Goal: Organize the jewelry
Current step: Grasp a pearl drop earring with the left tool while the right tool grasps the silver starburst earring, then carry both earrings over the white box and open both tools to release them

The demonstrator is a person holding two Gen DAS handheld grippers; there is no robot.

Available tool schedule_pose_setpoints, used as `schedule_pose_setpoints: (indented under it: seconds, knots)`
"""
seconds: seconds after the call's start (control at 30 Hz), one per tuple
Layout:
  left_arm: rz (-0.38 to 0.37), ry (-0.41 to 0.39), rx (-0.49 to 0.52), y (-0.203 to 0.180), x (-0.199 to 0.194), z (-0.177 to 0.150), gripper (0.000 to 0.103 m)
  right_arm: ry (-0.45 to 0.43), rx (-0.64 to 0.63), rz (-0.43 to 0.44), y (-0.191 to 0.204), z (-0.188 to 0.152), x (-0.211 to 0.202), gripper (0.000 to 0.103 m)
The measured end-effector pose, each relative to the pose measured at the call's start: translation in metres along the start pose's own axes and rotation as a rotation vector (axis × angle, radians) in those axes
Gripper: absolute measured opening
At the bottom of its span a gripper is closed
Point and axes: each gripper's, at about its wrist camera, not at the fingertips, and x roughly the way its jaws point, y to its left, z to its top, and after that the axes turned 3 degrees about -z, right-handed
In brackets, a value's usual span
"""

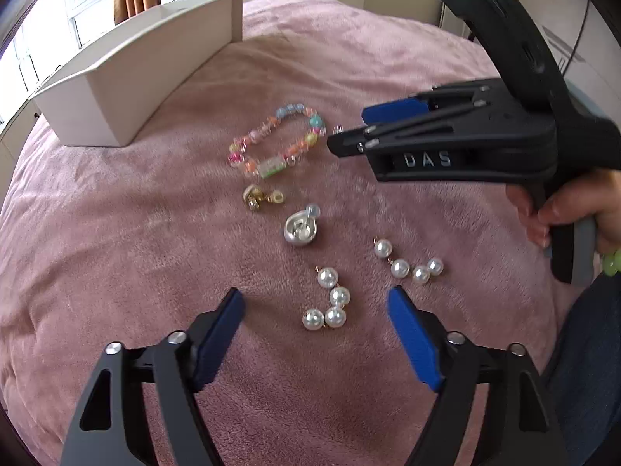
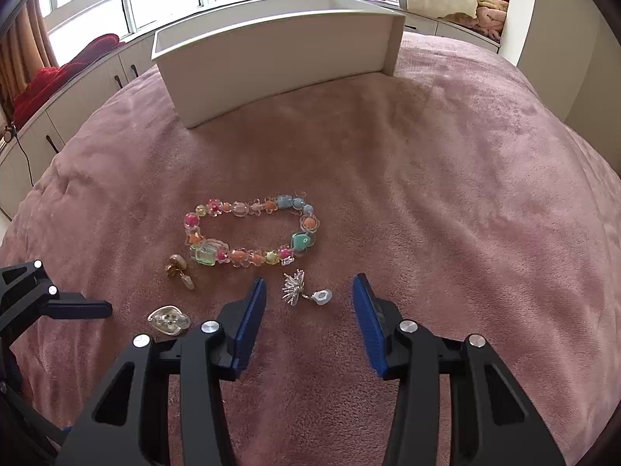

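1. A bed covered in a dusty-pink plush blanket (image 2: pixel 446 178) carries everything; the jewelry lies in its middle.
2. A white rectangular open-topped box (image 2: pixel 279 66) stands toward the far edge of the bed, well apart from the jewelry; its inside cannot be seen.
3. The right tool (image 2: pixel 308 291), black with blue pads, points down at the bed with its jaws apart and nothing gripped; a person's hand (image 1: pixel 570 209) holds its handle.
4. The left tool (image 1: pixel 316 306), of the same make, also has its jaws apart and is empty.
5. A bracelet of multicoloured translucent plastic beads (image 2: pixel 252 233) lies in a closed loop between the box and the tools.
6. A strand of four white pearl beads (image 1: pixel 329 299) lies between the left tool's open jaws, untouched by the pads.
7. A second four-pearl strand (image 1: pixel 409 264) lies just beside it, toward the right tool.
8. A silver teardrop-shaped earring (image 1: pixel 300 227) lies between the pearls and the bracelet.
9. A small gold earring (image 1: pixel 258 196) lies just beside the bracelet.
10. A silver spiky starburst earring (image 2: pixel 300 289) lies between the right tool's open jaws, free of both pads.
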Motion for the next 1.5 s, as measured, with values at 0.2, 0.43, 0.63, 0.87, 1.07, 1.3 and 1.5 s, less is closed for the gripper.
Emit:
schedule_pose_setpoints:
  seconds: [0.2,0.43,0.63,0.87,1.07,1.3,1.5]
  knots:
    - [0.03,0.005,0.0,0.007,0.007,-0.006,0.052,0.022,0.017,0.025,-0.005,0.0,0.009,0.028]
    - [0.03,-0.007,-0.012,0.014,0.007,-0.011,0.018,0.021,0.03,0.045,-0.006,0.001,0.009,0.028]
    - [-0.012,-0.011,-0.052,0.022,0.005,-0.011,0.016,0.031,0.039,0.039,-0.007,0.001,0.006,0.027]
    - [-0.017,-0.052,-0.055,0.025,-0.015,-0.008,0.016,0.013,0.061,0.048,-0.008,0.003,-0.009,0.027]
    - [-0.022,-0.14,-0.08,0.035,-0.052,0.004,0.016,-0.064,0.075,0.07,-0.006,0.014,-0.04,0.027]
    - [0.035,-0.228,-0.119,0.063,-0.093,0.035,0.016,-0.178,0.104,0.098,-0.014,0.044,-0.071,0.027]
    - [0.076,-0.301,-0.119,0.098,-0.118,0.085,0.016,-0.261,0.1,0.115,-0.014,0.092,-0.088,0.027]
